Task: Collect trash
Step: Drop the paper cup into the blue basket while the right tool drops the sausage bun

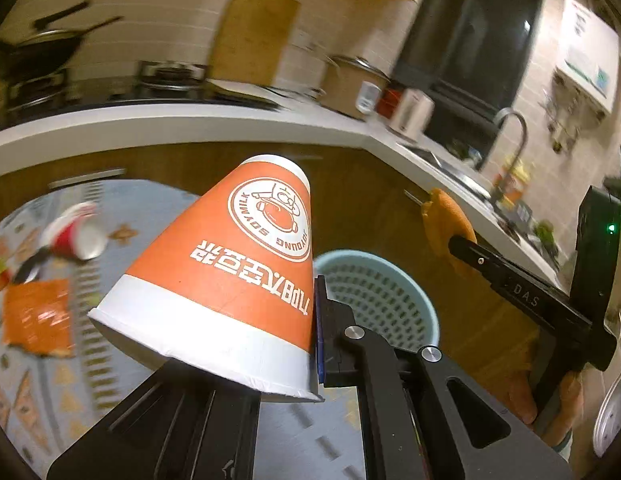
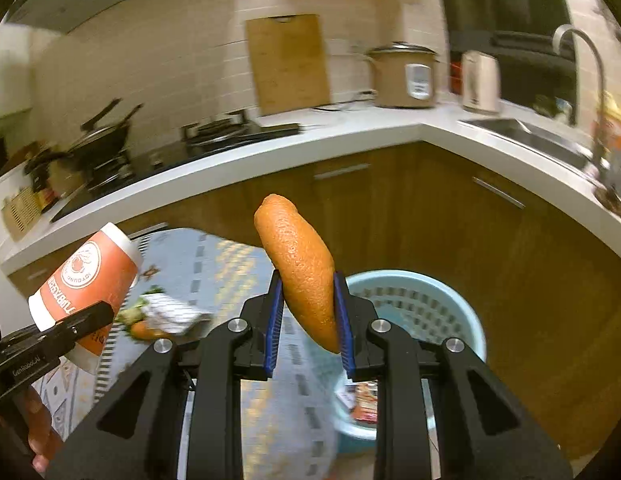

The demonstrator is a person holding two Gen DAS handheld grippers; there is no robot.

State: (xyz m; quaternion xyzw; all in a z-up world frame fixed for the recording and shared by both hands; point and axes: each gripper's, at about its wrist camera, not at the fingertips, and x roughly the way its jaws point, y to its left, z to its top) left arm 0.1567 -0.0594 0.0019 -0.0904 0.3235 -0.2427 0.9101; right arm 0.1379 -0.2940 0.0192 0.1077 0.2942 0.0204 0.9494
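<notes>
Overhead, glossy conical paper cup (image 1: 230, 264), pitted curved orange peel (image 2: 302, 268), perforated plastic basket (image 2: 422, 300)

The blue basket (image 2: 462, 312) stands open-topped on the floor, nothing over its mouth; wrappers lie at its bottom. Brown cabinet doors (image 2: 450, 216) wall it in from 12 to 3 o'clock, with the white bench (image 2: 350, 136) overhanging them. At 9 o'clock the patterned mat (image 1: 46, 380) holds scattered litter, including a red cup (image 1: 76, 236).
</notes>
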